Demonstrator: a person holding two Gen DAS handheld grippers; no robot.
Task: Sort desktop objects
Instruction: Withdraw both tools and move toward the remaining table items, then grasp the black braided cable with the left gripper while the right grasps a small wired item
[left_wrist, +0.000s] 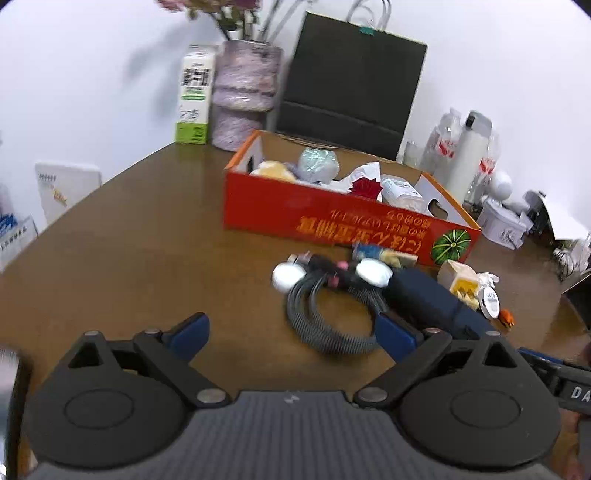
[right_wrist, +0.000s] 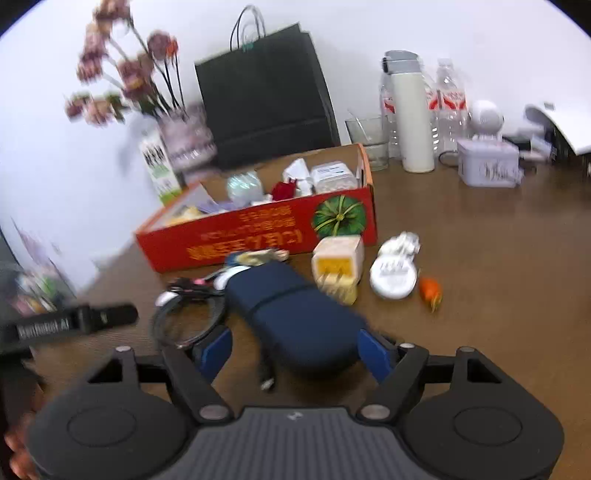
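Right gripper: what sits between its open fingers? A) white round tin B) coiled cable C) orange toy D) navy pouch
D: in the right wrist view the right gripper is open, its blue fingers flanking the near end of the navy pouch.

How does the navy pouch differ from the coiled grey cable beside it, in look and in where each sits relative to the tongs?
The navy pouch is a solid, smooth, rounded block; the coiled grey cable is an open braided loop with white ends. The pouch lies between the open right tongs, while the cable lies just ahead of the open left tongs, nearer their right finger. The pouch looks bulkier than the cable. Both rest on the brown table in front of the red box, unheld.
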